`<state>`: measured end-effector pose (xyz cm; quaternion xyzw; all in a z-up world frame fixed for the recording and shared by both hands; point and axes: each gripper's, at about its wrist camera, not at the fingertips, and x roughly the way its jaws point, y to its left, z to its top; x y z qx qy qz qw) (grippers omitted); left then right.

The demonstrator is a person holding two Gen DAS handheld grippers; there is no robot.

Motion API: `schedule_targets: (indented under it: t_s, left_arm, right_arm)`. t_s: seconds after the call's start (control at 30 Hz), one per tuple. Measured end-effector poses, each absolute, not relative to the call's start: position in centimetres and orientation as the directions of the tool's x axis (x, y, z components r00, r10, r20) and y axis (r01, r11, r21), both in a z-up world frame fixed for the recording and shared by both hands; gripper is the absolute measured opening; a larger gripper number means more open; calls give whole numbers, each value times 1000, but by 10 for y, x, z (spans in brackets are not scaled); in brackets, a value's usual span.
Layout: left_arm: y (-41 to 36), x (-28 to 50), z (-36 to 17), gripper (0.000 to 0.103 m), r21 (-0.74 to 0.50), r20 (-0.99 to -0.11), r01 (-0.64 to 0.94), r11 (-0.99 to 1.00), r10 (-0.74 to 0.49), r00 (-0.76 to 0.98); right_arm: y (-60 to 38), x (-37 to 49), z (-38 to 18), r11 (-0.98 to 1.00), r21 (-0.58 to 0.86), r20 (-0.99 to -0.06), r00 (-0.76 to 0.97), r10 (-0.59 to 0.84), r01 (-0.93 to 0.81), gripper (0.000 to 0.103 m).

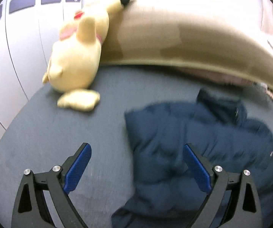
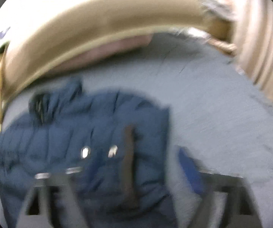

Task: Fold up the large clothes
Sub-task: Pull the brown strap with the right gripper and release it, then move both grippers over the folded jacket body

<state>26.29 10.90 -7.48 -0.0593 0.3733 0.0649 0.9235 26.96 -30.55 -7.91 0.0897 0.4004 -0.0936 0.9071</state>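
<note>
The dark navy quilted puffer jacket (image 1: 203, 148) lies bunched up on the grey-blue bed sheet (image 1: 51, 133), folded over on itself into a rough block. In the left wrist view its long axis runs from down between the jaws up and off to the right, with the collar end (image 1: 220, 102) pointing away from the jaws toward the tan padded headboard (image 1: 174, 41). The right wrist view is blurry, but the same jacket (image 2: 79, 133) sits straight ahead of the jaws and to their left, collar (image 2: 41, 104) again at the far end near the headboard (image 2: 98, 28). Two small shiny snaps (image 2: 85, 152) and a dark brownish strip (image 2: 129, 161) show on the fabric there.

The left gripper (image 1: 137, 169) tilts down at the bed, its jaws spread wide apart with nothing clamped. The blue pad (image 1: 197, 169) on the right-hand jaw hangs over the jacket's near edge, and the other pad (image 1: 77, 169) is over bare sheet. I can't tell whether either one touches anything.

The right gripper (image 2: 129, 171) also angles down, jaws wide apart, with jacket fabric in the gap but not pinched. Only one blue pad (image 2: 189, 167) is clear through the blur.

Beyond the left jaws, up and to the left, a yellow plush toy (image 1: 75, 57) leans against the headboard, well apart from the jacket.
</note>
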Motion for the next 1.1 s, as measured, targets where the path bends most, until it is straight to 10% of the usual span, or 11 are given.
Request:
schedule_targets:
  t_s: [0.23, 0.6, 1.1]
  left_arm:
    - [64, 297, -85, 97, -41, -699, -86, 995, 33, 714]
    - [1, 323, -149, 99, 192, -758, -6, 981, 152, 635]
    - [19, 260, -119, 98, -24, -714, 36, 999, -43, 699]
  right_arm:
    - [-249, 294, -67, 985, 169, -715, 685, 142, -28, 86]
    - [-232, 328, -140, 999, -51, -822, 567, -45, 6, 87]
    - [-205, 251, -103, 987, -107, -733, 680, 4, -121, 88]
